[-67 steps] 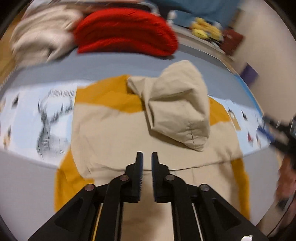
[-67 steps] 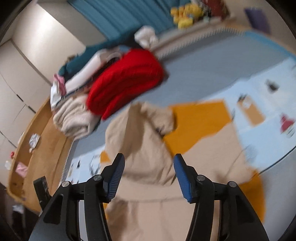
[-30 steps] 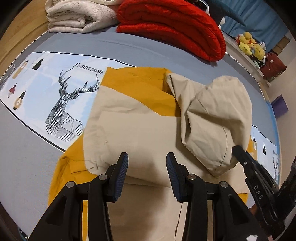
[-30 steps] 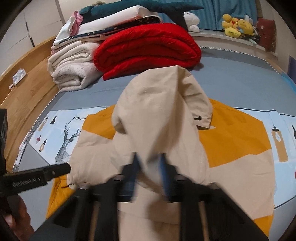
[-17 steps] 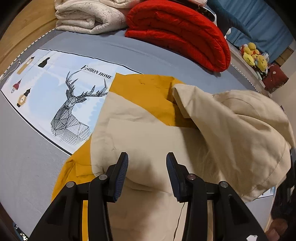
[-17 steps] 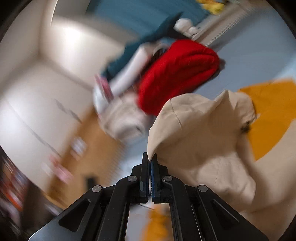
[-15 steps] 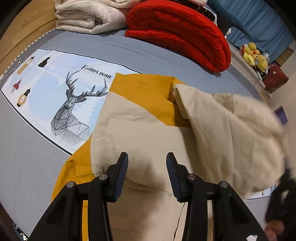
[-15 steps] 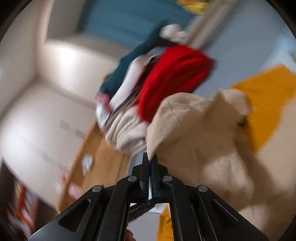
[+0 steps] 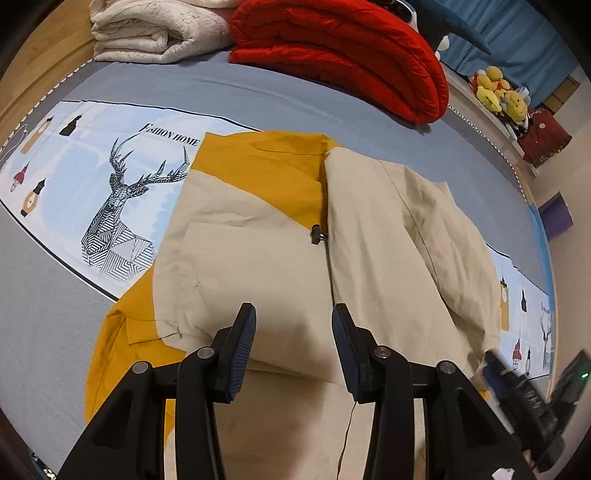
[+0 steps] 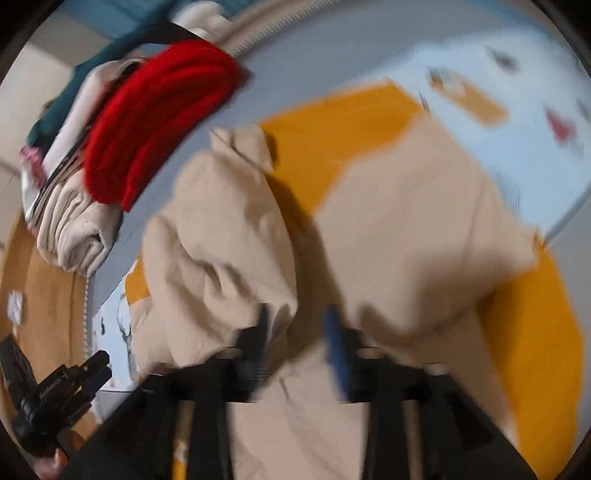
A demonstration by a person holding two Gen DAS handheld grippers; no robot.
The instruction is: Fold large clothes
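Observation:
A beige and mustard-yellow hooded jacket [image 9: 258, 258] lies spread on the bed. Its beige hood [image 9: 417, 236] lies folded down over the jacket's right half. My left gripper [image 9: 293, 336] is open and empty, hovering over the jacket's near part. In the blurred right wrist view the hood [image 10: 221, 243] lies crumpled to the left, and my right gripper [image 10: 297, 332] is open just above the jacket [image 10: 406, 240], holding nothing. The right gripper's body [image 9: 524, 398] shows at the lower right of the left wrist view.
A grey bed sheet with a deer-print band [image 9: 118, 192] lies under the jacket. A folded red quilt [image 9: 340, 48] and cream blankets [image 9: 155, 33] are stacked at the bed's far side. Plush toys [image 9: 498, 96] sit far right. A wooden bed frame [image 10: 40, 295] runs along the left.
My right gripper was shut on the lifted hood; it has opened and let go. The hood has dropped flat onto the jacket. My left gripper has stayed open in place.

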